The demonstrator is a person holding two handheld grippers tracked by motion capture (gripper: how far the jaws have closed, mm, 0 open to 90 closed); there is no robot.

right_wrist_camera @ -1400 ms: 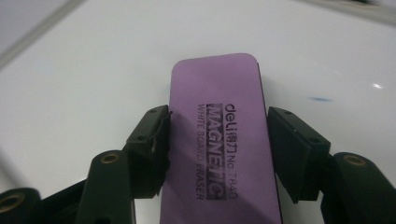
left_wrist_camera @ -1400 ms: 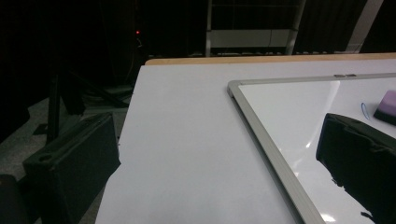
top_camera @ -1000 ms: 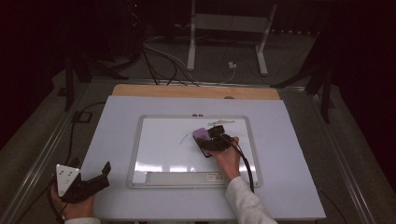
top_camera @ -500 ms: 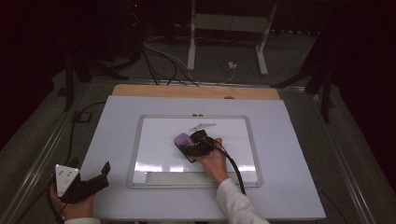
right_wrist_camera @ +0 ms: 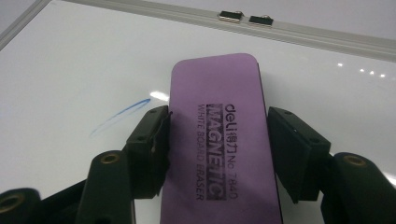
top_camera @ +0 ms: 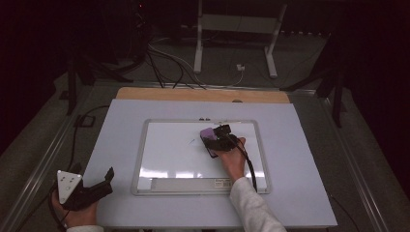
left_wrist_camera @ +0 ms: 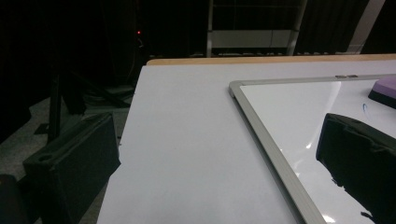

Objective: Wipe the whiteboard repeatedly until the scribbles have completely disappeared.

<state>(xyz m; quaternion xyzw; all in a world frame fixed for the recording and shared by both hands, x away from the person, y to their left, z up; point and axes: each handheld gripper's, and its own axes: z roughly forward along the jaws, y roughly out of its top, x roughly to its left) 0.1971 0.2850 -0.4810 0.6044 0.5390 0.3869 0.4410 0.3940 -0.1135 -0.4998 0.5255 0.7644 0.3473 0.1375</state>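
Right gripper point(right_wrist_camera: 217, 154) clamped across eraser point(right_wrist_camera: 217, 135), felt face flat on whiteboard point(top_camera: 169, 159) for wiping. Blue mark point(right_wrist_camera: 121, 115) just beside, unerased. Left gripper point(top_camera: 89, 191) open, empty, parked off board near table point(top_camera: 300, 193) edge, clear of strokes.

Black tools point(right_wrist_camera: 217, 135) (brass-coloured screws), white sleeve point(top_camera: 251, 205).

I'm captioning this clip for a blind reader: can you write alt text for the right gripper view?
Two black jaws of the right gripper clamp the sides of a purple eraser printed "MAGNETIC WHITE BOARD ERASER", which lies on a whiteboard. A faint blue marker stroke shows on the board left of the eraser, and two small clips sit on the board's grey frame beyond it.
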